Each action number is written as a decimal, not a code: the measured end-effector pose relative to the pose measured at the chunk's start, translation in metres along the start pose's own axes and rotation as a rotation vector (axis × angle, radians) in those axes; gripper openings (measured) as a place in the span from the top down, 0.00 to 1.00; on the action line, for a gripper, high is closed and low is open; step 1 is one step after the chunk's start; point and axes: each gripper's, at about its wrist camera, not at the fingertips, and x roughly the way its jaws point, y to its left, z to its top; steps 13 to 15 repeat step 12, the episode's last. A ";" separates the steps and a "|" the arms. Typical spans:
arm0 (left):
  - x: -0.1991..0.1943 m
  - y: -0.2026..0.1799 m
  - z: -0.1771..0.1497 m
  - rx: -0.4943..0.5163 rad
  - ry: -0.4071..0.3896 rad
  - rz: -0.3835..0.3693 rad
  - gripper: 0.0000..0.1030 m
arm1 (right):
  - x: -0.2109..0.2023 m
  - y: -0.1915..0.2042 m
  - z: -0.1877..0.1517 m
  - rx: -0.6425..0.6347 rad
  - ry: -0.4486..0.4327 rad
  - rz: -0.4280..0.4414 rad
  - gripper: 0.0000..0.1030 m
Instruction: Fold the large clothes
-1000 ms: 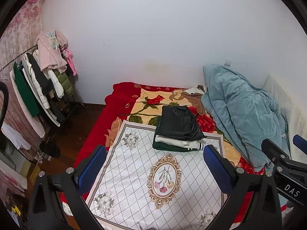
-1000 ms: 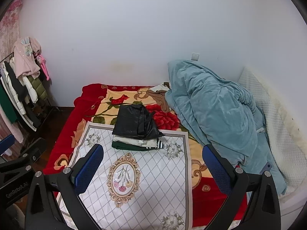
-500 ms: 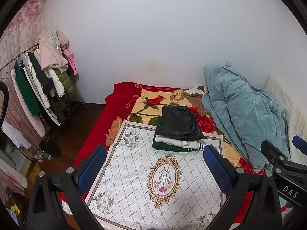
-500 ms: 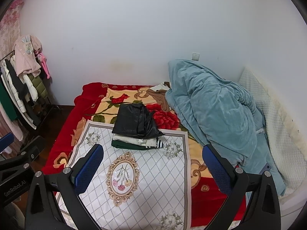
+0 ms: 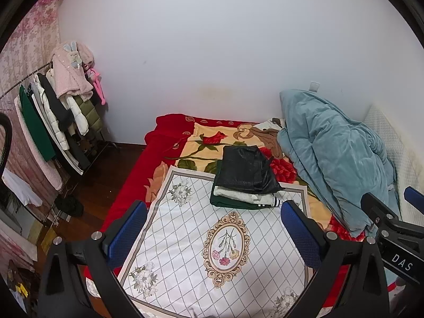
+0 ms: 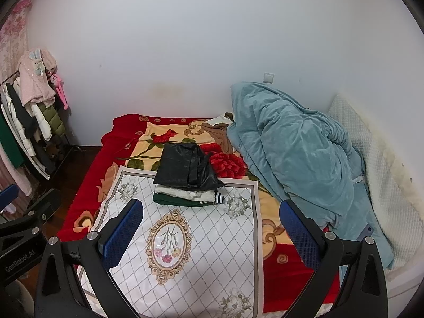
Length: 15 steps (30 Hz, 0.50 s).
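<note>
Almost nothing has moved since the earlier frames: the pile of folded clothes (image 5: 245, 179) lies in the same place, and both grippers only drifted slightly while staying high above the bed.

The pile has three layers. On top is a black, shiny garment (image 6: 185, 168), a little wrinkled, with one edge hanging over the right side. Under it is a white, soft-looking piece (image 5: 242, 195), and at the bottom a dark green one (image 6: 175, 200) with a black-and-white striped cuff showing at the right end. The pile rests on the far edge of a white cloth (image 5: 190, 238) with a diamond pattern and an oval flower picture in the middle. This cloth is spread flat on a red blanket (image 6: 87, 188) with big roses, which covers the bed.

The left gripper (image 5: 212, 228) is released, its blue pads far apart, and it holds nothing. The right gripper (image 6: 210, 226) is released in the same way, also with nothing between the pads. Each gripper is well apart from the pile.

To the right of the pile a teal duvet (image 6: 291, 153) is heaped against the wall. On the left side of the room a rack of hanging clothes (image 5: 53, 116) stands on the dark wooden floor.
</note>
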 end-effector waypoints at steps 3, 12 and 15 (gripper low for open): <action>-0.001 -0.002 -0.001 0.006 0.000 -0.001 0.00 | -0.002 -0.002 -0.002 0.003 0.001 -0.003 0.00; -0.001 -0.002 -0.001 0.005 0.000 -0.006 0.00 | -0.003 -0.004 -0.005 0.005 -0.001 -0.011 0.00; -0.001 -0.002 -0.001 0.005 0.000 -0.006 0.00 | -0.003 -0.004 -0.005 0.005 -0.001 -0.011 0.00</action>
